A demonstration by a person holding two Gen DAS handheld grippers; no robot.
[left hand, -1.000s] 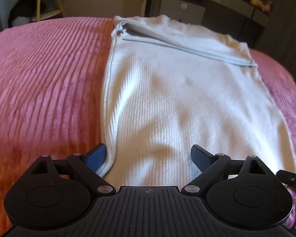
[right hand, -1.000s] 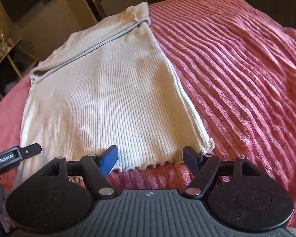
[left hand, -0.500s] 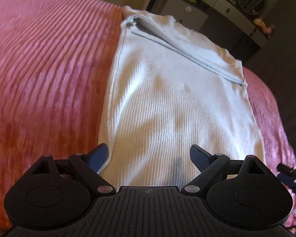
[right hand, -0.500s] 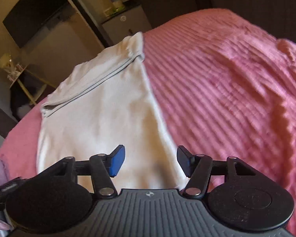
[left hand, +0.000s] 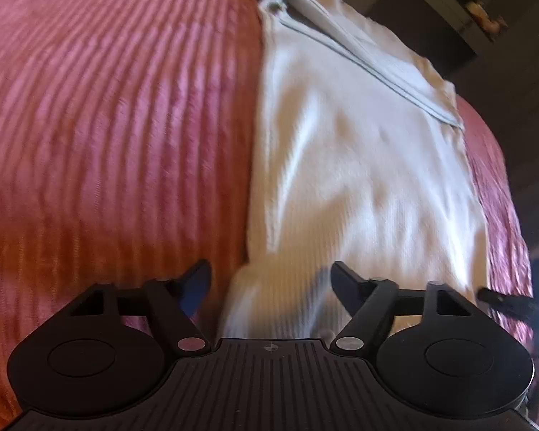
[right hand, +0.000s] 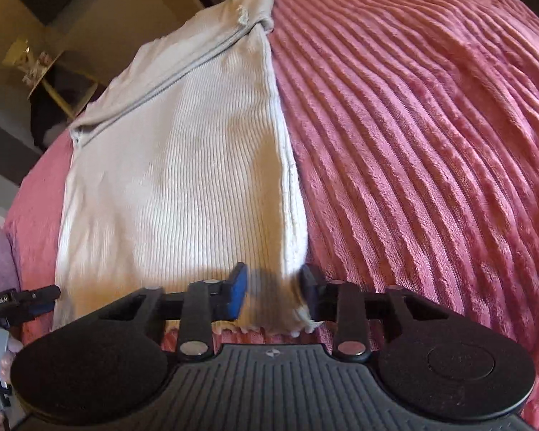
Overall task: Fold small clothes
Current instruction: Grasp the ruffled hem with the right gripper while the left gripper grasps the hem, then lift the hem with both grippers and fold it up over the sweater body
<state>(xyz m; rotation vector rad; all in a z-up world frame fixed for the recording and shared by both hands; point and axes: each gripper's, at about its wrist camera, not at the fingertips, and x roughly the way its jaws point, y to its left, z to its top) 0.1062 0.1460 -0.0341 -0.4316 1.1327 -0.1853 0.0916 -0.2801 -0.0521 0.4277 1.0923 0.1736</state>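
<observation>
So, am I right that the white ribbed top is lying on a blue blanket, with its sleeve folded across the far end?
Not quite: the blanket is pink, not blue, as the right wrist view shows. The white ribbed top does lie on it, sleeve folded across the far end.

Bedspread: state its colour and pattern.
Pink bedspread, ribbed in raised stripes; clearest in the right wrist view.

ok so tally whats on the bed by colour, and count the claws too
white: 1, the ribbed knit garment, its top part folded over
pink: 1, the ribbed bedspread underneath it
black: 2, the left claw and the right claw, both closing at the garment's near corners
total: 4
</observation>
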